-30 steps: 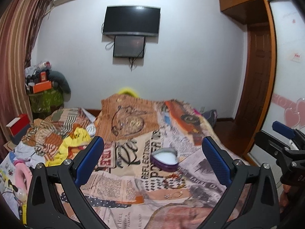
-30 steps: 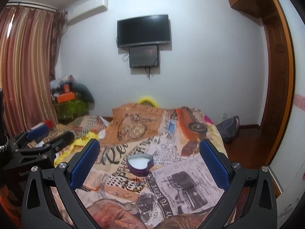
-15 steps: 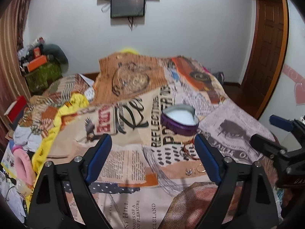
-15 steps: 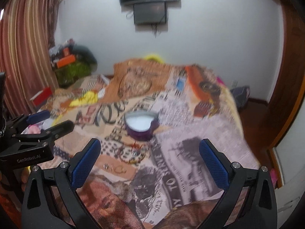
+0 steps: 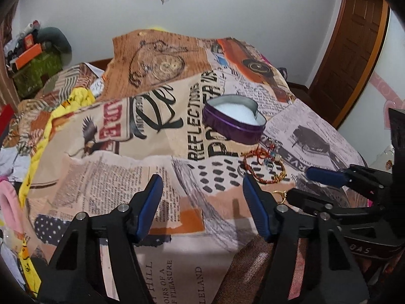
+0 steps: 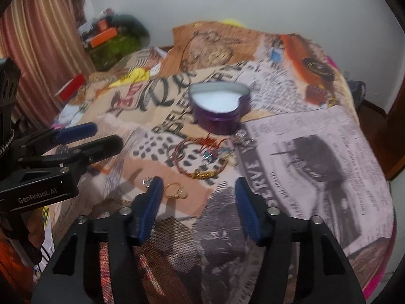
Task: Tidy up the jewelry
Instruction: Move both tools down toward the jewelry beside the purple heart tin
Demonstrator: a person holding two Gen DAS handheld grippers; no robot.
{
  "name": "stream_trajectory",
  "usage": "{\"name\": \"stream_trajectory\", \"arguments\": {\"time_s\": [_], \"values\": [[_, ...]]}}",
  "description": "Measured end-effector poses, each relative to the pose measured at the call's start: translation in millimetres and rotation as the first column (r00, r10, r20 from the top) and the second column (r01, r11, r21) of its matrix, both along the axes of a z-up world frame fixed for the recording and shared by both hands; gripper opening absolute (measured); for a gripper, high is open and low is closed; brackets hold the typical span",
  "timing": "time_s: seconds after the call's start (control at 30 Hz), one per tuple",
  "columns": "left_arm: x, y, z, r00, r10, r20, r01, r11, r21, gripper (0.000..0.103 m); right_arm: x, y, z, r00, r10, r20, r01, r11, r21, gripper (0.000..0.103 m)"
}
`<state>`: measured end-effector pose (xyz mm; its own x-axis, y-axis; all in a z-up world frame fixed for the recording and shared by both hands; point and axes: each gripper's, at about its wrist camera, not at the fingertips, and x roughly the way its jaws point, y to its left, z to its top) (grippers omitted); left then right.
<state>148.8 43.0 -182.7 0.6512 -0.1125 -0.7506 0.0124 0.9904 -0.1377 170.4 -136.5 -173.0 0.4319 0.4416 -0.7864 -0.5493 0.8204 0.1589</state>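
On the bed (image 5: 106,177), spread with a newspaper-print cover, a purple heart-shaped tin (image 5: 234,119) is seen lying open with a white lining. Just in front of the tin, a tangle of red and gold bracelets (image 6: 202,159) is laid on the cover, with small silver pieces (image 6: 241,138) beside the tin's near edge. Nearer still, gold rings (image 6: 176,191) and a small silver piece (image 6: 147,182) are found just beyond the left fingertip of the right hand-held gripper (image 6: 198,197).

Both tools are pointed steeply down at the bed. The left hand-held gripper (image 5: 202,197) is held over bare cover, to the left of the jewelry; its jaws have just been closing, yet a clear gap is kept between the blue pads (image 5: 149,202) and nothing is caught in it. The right hand-held gripper has likewise just been narrowed, with its pads apart and only fabric seen between them. Each tool is visible in the other's view, side by side and close together.
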Motion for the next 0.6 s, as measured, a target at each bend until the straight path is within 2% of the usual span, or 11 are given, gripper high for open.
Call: {"name": "stream_trajectory", "arguments": {"time_s": [0.13, 0.23, 0.37, 0.47, 0.6], "values": [[1.9, -2.2, -7.9, 0.999, -0.019, -0.027, 0.019, 1.000, -0.010, 0.053, 2.3, 3.9, -6.4, 0.999, 0.034, -0.038, -0.033, 0.999, 0.003, 0.033], [2.6, -5.0, -11.7, 0.998, -0.044, -0.041, 0.043, 0.999, -0.029, 0.051, 3.4, 3.9, -9.2, 0.998, 0.041, -0.048, -0.041, 0.999, -0.002, 0.028], [1.5, -11.0, -14.7, 0.996, -0.074, -0.054, 0.071, 0.996, -0.049, 0.048, 3.6, 7.2, -11.9, 0.998, 0.051, -0.049, -0.051, 0.999, -0.012, 0.014], [0.5, -16.4, -15.0, 0.994, -0.090, -0.061, 0.086, 0.995, -0.059, 0.047, 3.0, 7.5, -11.8, 0.997, 0.055, -0.045, -0.055, 0.998, -0.008, 0.009], [-1.6, -24.1, -13.3, 0.991, -0.117, -0.061, 0.111, 0.989, -0.097, 0.046, 2.8, 5.2, -9.6, 0.998, 0.044, -0.035, -0.043, 0.999, 0.003, 0.009]]}}
